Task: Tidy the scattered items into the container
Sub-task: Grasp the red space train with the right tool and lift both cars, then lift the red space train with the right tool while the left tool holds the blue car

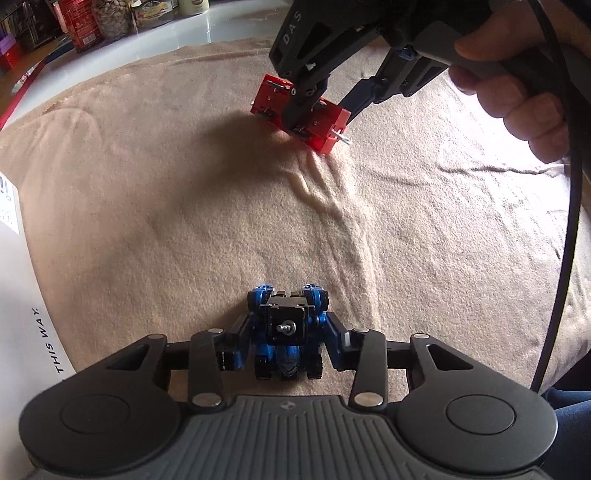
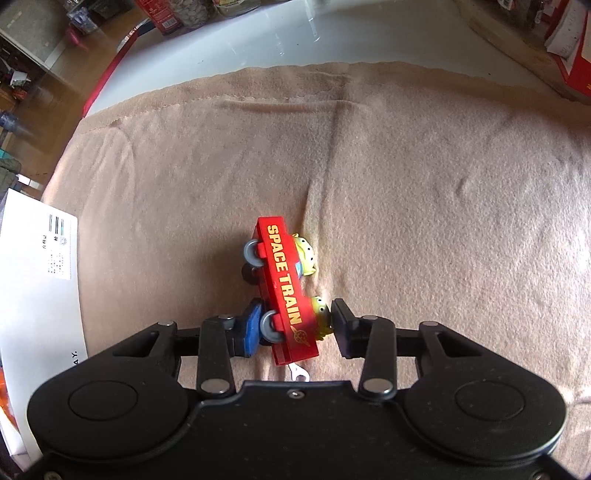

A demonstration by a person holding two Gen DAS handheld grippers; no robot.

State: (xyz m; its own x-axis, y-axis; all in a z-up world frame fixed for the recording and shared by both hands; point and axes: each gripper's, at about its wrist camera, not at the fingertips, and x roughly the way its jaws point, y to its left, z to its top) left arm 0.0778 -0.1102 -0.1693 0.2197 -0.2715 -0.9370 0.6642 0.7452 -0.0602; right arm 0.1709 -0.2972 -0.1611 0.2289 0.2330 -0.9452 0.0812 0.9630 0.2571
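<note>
A blue and black toy vehicle (image 1: 286, 332) stands on the beige blanket (image 1: 184, 221). My left gripper (image 1: 287, 326) is shut on it, one finger against each side. Farther off, a red toy train car (image 1: 269, 99) lies tipped on the blanket, and my right gripper (image 1: 321, 114) reaches down around it. The right wrist view shows the same train car (image 2: 286, 291), lettered SPACE TRAIN, with grey wheels on the left and green alien figures (image 2: 319, 314) on the right. My right gripper (image 2: 295, 312) is shut on it: the left pad is on a wheel, the right pad on an alien.
A white box (image 1: 14, 295) printed THIS WAY lies at the left edge, and the right wrist view also shows this white box (image 2: 33, 295). Jars and red packages (image 1: 85, 26) stand on the white table beyond the blanket. A hand (image 1: 517, 103) holds the right gripper, from which a black cable (image 1: 569, 221) hangs.
</note>
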